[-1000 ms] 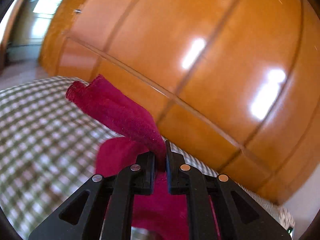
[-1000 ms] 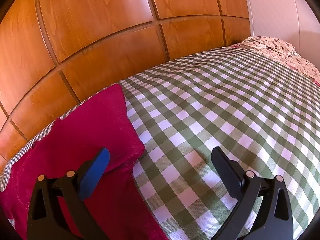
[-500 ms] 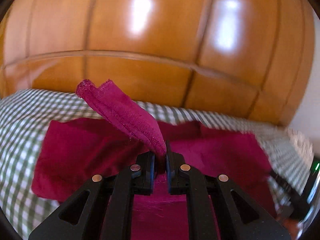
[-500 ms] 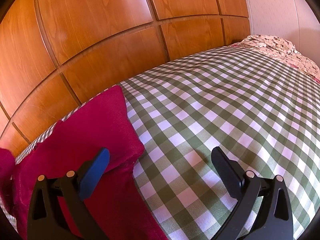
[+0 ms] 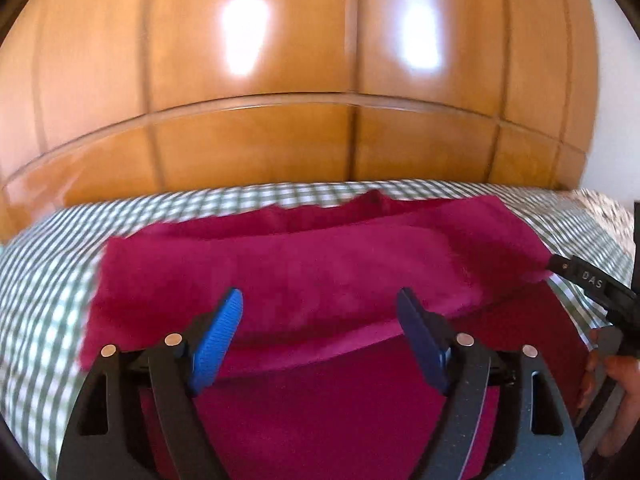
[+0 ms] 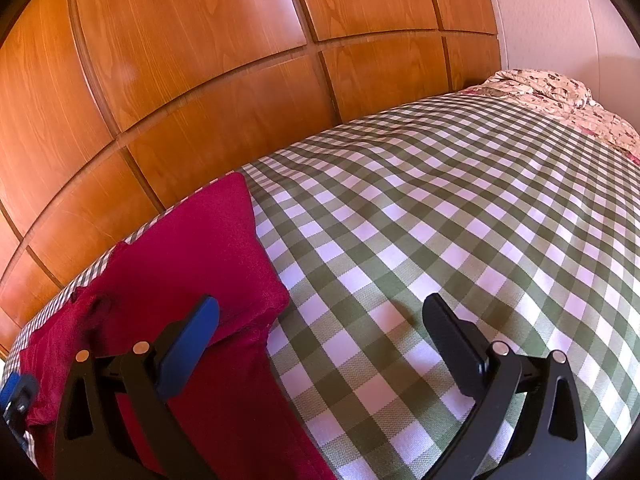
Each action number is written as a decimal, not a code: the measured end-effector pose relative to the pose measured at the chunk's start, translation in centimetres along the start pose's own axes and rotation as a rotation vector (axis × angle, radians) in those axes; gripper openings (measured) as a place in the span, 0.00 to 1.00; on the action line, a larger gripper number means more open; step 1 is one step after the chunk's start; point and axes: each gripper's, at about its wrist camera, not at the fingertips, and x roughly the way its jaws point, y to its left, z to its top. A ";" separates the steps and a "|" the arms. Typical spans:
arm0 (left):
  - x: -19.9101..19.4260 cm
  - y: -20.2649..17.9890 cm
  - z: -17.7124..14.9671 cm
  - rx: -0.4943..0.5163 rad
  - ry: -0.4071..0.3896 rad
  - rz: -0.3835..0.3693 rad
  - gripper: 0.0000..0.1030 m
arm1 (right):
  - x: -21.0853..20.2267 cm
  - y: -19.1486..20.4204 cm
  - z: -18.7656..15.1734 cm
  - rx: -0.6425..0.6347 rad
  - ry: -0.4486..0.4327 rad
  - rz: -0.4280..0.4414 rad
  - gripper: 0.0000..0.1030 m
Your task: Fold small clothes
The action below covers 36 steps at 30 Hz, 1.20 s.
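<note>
A crimson garment [image 5: 304, 276] lies spread on the green-checked bedcover [image 5: 44, 276], with one part folded over itself. My left gripper [image 5: 320, 308] hovers just above its near part; the jaws are opening and nothing is between them. In the right wrist view the same crimson garment [image 6: 188, 248] lies at the left. My right gripper [image 6: 320, 320] stands open over its right edge and the green-checked bedcover [image 6: 460, 216], holding nothing. The right gripper's finger [image 5: 588, 280] and a hand [image 5: 616, 376] show at the right edge of the left wrist view.
A glossy wooden panelled wall [image 5: 320, 80] rises directly behind the bed. A crumpled floral fabric [image 6: 560, 96] lies at the far right end of the bed, below a white wall [image 6: 560, 20]. Bare checked cover stretches to the right of the garment.
My left gripper held a fold of the garment aloft, carried it across and down, then let go; the fold now lies flat on the garment. The right gripper has not moved.
</note>
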 end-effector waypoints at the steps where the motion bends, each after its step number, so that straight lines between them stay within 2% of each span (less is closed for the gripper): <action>1: -0.5 0.7 -0.2 -0.022 -0.004 0.016 0.76 | -0.2 -0.1 0.0 0.002 -0.007 0.002 0.98; 4: -1.6 4.4 -1.9 -0.115 0.014 0.119 0.76 | -0.8 -0.1 -0.1 0.007 -0.044 0.017 0.98; 6: -1.7 7.2 -3.2 -0.198 0.048 0.197 0.76 | -1.9 0.0 -0.2 0.002 -0.097 0.067 0.98; 9: -1.2 10.3 -4.7 -0.304 0.105 0.247 0.71 | -3.8 1.0 -0.5 -0.048 -0.184 0.181 0.98; 11: -0.4 12.5 -5.2 -0.409 0.161 0.242 0.66 | -4.1 2.0 -0.3 -0.097 -0.172 0.229 0.96; 12: -0.1 13.1 -5.2 -0.446 0.180 0.240 0.66 | -4.0 2.8 -0.2 -0.129 -0.150 0.262 0.94; 14: 0.5 13.7 -4.7 -0.459 0.194 0.253 0.66 | -3.8 4.8 -0.2 -0.196 -0.099 0.337 0.82; 16: 0.7 13.6 -4.0 -0.444 0.198 0.277 0.66 | -2.7 7.1 0.0 -0.211 0.006 0.443 0.81; 17: 0.9 13.8 -3.8 -0.447 0.197 0.282 0.66 | -2.0 8.0 -0.1 -0.204 0.064 0.489 0.78; 21: 1.3 14.7 -4.3 -0.499 0.186 0.255 0.66 | 1.7 12.1 -0.9 -0.197 0.282 0.610 0.73; 22: 1.3 14.8 -4.3 -0.508 0.178 0.244 0.66 | 2.2 12.9 -1.4 -0.200 0.315 0.619 0.65; 24: 1.2 14.9 -4.4 -0.525 0.166 0.225 0.66 | 3.5 14.8 -1.8 -0.243 0.354 0.597 0.31; 25: 1.2 15.1 -4.5 -0.539 0.157 0.212 0.66 | 3.6 15.4 -1.8 -0.268 0.357 0.581 0.09; 27: 0.9 15.3 -4.7 -0.563 0.143 0.191 0.66 | 3.0 15.9 -1.2 -0.281 0.294 0.562 0.08; 28: 1.0 15.4 -4.8 -0.571 0.142 0.187 0.66 | 2.8 15.8 -0.4 -0.277 0.244 0.539 0.05; 30: 1.1 15.3 -4.7 -0.567 0.145 0.193 0.66 | 2.9 16.0 0.4 -0.286 0.193 0.488 0.04; 32: 1.3 15.0 -4.6 -0.557 0.152 0.205 0.66 | 4.3 16.2 0.3 -0.317 0.210 0.446 0.04; 34: 1.4 15.0 -4.4 -0.556 0.161 0.214 0.65 | 6.2 15.9 -0.5 -0.296 0.265 0.457 0.04; 36: 1.4 14.9 -3.8 -0.547 0.163 0.227 0.62 | 6.7 15.8 -0.7 -0.270 0.268 0.482 0.04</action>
